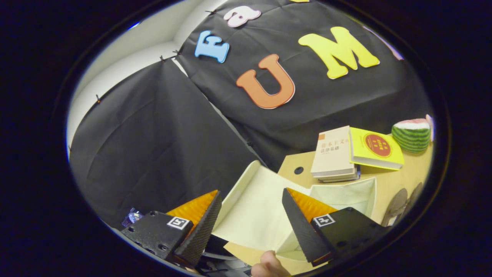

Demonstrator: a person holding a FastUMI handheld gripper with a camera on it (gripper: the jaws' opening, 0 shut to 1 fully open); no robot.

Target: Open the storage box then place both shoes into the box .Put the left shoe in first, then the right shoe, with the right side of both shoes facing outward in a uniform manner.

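Cream fabric storage box [265, 207] lid raised; claw [251, 223] wide open, empty, just before it.

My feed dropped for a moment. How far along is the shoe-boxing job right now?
Done: the storage box on the table looks open, its pale lid flap raised and the inside exposed. In hand: nothing; the gripper is open, its fingers spread apart over the box with nothing between them. Left: both shoes. Dark shapes beyond the box may be the shoes, too cut off to confirm, so left-then-right placement remains.
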